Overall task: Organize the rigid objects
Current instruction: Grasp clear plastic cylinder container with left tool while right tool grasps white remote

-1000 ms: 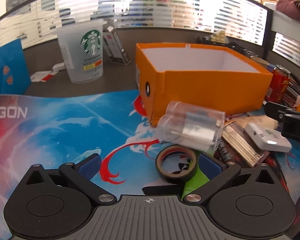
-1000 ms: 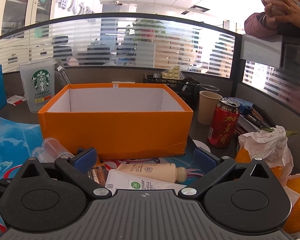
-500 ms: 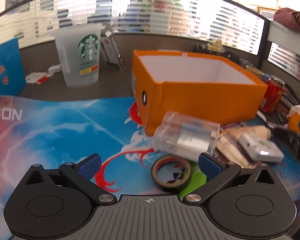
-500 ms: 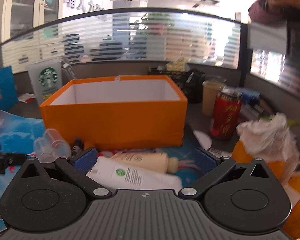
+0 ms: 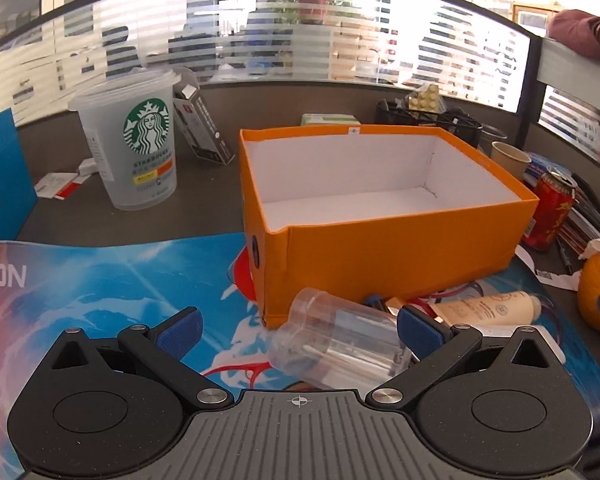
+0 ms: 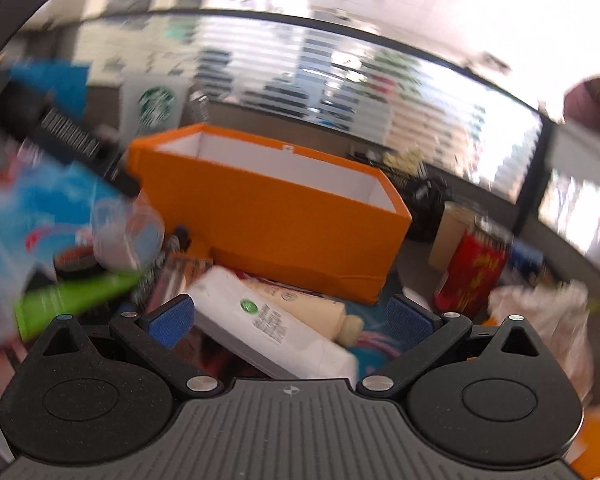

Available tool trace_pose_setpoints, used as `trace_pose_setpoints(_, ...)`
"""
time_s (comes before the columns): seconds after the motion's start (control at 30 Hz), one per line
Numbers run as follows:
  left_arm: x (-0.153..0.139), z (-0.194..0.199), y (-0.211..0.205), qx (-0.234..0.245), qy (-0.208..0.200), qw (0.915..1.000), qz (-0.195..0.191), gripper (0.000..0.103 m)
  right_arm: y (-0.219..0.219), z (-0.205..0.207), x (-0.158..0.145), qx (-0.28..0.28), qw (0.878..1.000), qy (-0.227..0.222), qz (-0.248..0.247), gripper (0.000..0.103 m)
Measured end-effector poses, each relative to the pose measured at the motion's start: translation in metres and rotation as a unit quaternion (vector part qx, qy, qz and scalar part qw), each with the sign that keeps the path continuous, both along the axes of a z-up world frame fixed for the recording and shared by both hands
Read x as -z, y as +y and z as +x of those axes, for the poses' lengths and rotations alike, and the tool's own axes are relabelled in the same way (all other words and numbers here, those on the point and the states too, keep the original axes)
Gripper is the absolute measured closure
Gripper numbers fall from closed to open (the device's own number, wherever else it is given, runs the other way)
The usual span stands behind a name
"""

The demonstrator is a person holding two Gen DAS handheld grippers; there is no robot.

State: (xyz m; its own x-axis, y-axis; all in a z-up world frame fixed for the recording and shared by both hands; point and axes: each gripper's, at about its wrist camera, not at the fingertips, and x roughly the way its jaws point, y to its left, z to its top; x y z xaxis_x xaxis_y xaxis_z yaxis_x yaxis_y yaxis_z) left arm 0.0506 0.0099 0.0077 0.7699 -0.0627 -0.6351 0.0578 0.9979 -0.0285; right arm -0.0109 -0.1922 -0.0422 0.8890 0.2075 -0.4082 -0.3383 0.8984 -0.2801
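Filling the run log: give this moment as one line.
left gripper: open, over clear plastic jar | right gripper: open, over white tube | orange box: empty | right view: blurred

The grey desk is carrying an orange box, a plastic cup and a printed mat.

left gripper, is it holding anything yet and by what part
Nothing is held. The left gripper is open, its pads clear of the clear plastic jar lying on its side between them.
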Motion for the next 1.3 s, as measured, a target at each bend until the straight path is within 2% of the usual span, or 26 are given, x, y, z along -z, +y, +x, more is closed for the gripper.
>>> trace_pose_setpoints(0.1, 0.005, 0.002, 0.002, -0.011, 0.008, 0.9998, 0.017, 0.0, -0.002, -0.005, 0.008, -0.02, 0.998, -0.013, -0.06, 0.0)
trace_pose_setpoints(0.17, 0.008, 0.004, 0.005, -0.016, 0.016, 0.9997, 0.012, 0.0, -0.003, -0.005, 0.016, -0.025, 0.996, -0.015, -0.09, 0.0)
trace_pose_setpoints(0.33, 0.014, 0.011, 0.008, -0.032, 0.033, 0.9989, -0.012, 0.0, 0.0, -0.006, 0.038, -0.046, 0.989, -0.039, -0.136, 0.0)
trace_pose_setpoints(0.47, 0.012, 0.014, 0.007, -0.034, 0.043, 0.9984, -0.011, 0.0, 0.006, -0.004, 0.051, -0.07, 0.983, -0.053, -0.159, 0.0)
trace_pose_setpoints(0.6, 0.014, 0.021, 0.01, -0.047, 0.052, 0.9972, -0.025, 0.0, 0.008, 0.004, 0.052, -0.086, 0.983, -0.061, -0.149, 0.002)
trace_pose_setpoints(0.7, 0.014, 0.019, 0.005, -0.03, 0.05, 0.9978, -0.03, 0.0, 0.007, 0.012, 0.05, -0.079, 0.986, -0.06, -0.131, 0.006)
trace_pose_setpoints(0.77, 0.01, 0.014, 0.004, -0.022, 0.037, 0.9985, -0.032, 0.0, 0.006, 0.016, 0.048, -0.072, 0.989, -0.058, -0.116, 0.015)
trace_pose_setpoints(0.83, 0.004, 0.01, 0.004, -0.009, 0.025, 0.9992, -0.029, 0.0, 0.005, 0.019, 0.047, -0.065, 0.991, -0.053, -0.104, 0.018)
trace_pose_setpoints(0.87, 0.001, 0.007, 0.005, 0.003, 0.02, 0.9995, -0.025, 0.0, 0.005, 0.019, 0.047, -0.065, 0.991, -0.052, -0.1, 0.024)
trace_pose_setpoints(0.97, 0.002, -0.001, 0.009, 0.044, 0.018, 0.9989, -0.005, 0.0, 0.005, 0.019, 0.046, -0.066, 0.991, -0.053, -0.103, 0.03)
trace_pose_setpoints(1.03, 0.006, -0.005, 0.014, 0.049, 0.03, 0.9983, -0.009, 0.0, 0.007, 0.018, 0.047, -0.065, 0.99, -0.056, -0.111, 0.03)
trace_pose_setpoints(1.13, 0.013, -0.011, 0.019, 0.039, 0.03, 0.998, -0.039, 0.0, 0.009, 0.02, 0.046, -0.063, 0.99, -0.056, -0.114, 0.03)
trace_pose_setpoints(1.23, 0.015, -0.02, 0.011, 0.034, -0.004, 0.999, -0.029, 0.0, 0.009, 0.02, 0.046, -0.059, 0.99, -0.056, -0.114, 0.029)
trace_pose_setpoints(1.3, 0.012, -0.025, 0.001, 0.061, -0.031, 0.9976, -0.011, 0.0, 0.009, 0.02, 0.046, -0.057, 0.99, -0.057, -0.116, 0.029)
